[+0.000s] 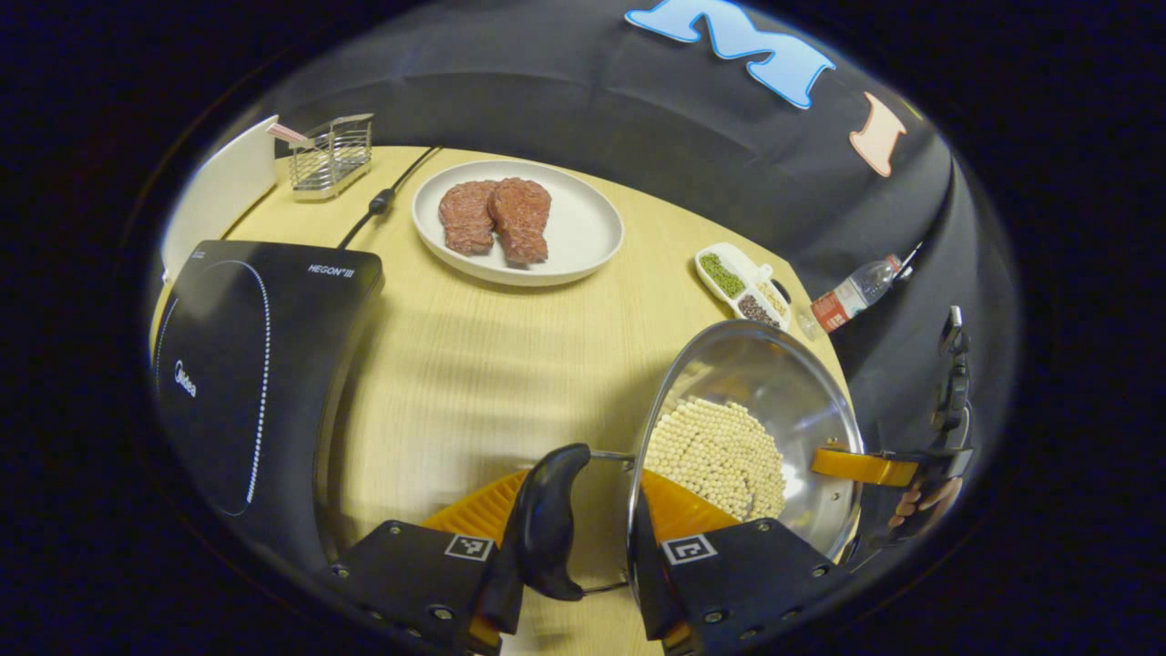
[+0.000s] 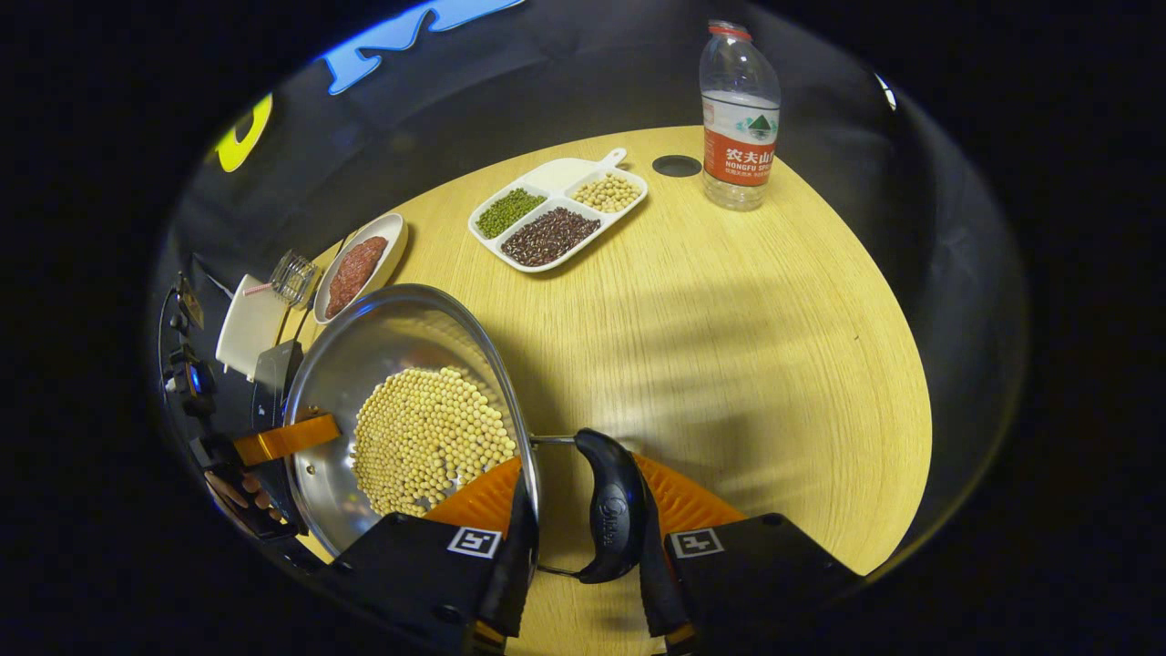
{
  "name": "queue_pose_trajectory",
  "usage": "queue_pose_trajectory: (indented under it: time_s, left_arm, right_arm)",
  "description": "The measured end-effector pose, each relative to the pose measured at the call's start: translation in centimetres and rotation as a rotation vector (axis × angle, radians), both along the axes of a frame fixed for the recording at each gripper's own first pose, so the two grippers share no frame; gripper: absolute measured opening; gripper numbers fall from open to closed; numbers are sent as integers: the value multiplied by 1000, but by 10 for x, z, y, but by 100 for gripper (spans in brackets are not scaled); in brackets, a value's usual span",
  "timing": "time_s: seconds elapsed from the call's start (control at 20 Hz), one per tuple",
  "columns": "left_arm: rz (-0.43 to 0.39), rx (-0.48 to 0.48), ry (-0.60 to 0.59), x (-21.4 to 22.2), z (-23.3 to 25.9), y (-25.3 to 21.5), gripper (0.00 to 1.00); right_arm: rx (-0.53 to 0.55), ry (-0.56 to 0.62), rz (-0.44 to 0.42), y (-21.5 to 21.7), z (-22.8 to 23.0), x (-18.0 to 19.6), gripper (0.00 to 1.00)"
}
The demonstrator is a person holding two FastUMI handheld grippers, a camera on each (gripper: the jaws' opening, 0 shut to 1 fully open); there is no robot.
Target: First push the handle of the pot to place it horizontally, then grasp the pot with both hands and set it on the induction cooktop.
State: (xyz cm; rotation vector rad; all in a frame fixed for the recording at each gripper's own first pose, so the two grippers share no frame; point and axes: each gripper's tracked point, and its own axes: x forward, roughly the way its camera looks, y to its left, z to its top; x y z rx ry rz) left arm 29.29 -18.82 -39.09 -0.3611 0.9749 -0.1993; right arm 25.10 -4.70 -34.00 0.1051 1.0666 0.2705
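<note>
Round light-wood table (image 1: 474, 364) against black cloth wall. Left gripper view, left to right: black induction cooktop (image 1: 246, 364) at table's left edge, white plate with two raw steaks (image 1: 519, 223) toward far edge, steel pot of pale beans (image 1: 747, 428) at near right. Left gripper (image 1: 574, 556) clamped on pot's black side handle (image 1: 547, 519). Right gripper view: right gripper (image 2: 583, 547) closed on opposite black handle (image 2: 615, 510); clear water bottle (image 2: 738, 118) at far edge.

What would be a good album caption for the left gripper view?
Left gripper straddling a handle of the bean-filled pot, black cooktop waiting alongside.
</note>
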Motion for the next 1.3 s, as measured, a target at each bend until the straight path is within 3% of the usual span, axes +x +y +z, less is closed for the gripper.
queue_pose_trajectory:
  time_s: [0.3,0.35,0.4,0.75,0.8,0.95,1.2,1.3]
  left_arm:
    - [-33,-1,-21,7,2,4,52]
    - [-41,-4,-23,8,0,3,55]
    - [-48,-6,-23,10,0,3,52]
    - [-103,-18,-32,21,3,9,52]
    - [-109,-19,-39,23,5,12,55]
    - [-123,-26,-53,28,5,12,48]
    - [-126,-26,-64,30,4,12,55]
    - [-120,-22,-63,29,2,9,52]
  right_arm:
    - [1,-20,-32,-5,28,-34,51]
    - [1,-23,-39,-5,33,-41,53]
    - [1,-24,-46,-5,37,-49,51]
    - [5,-37,-101,9,63,-112,53]
    - [5,-41,-108,14,66,-121,51]
    - [6,-54,-125,30,74,-145,51]
    - [10,-69,-130,77,75,-179,53]
    - [13,-66,-124,97,71,-187,53]
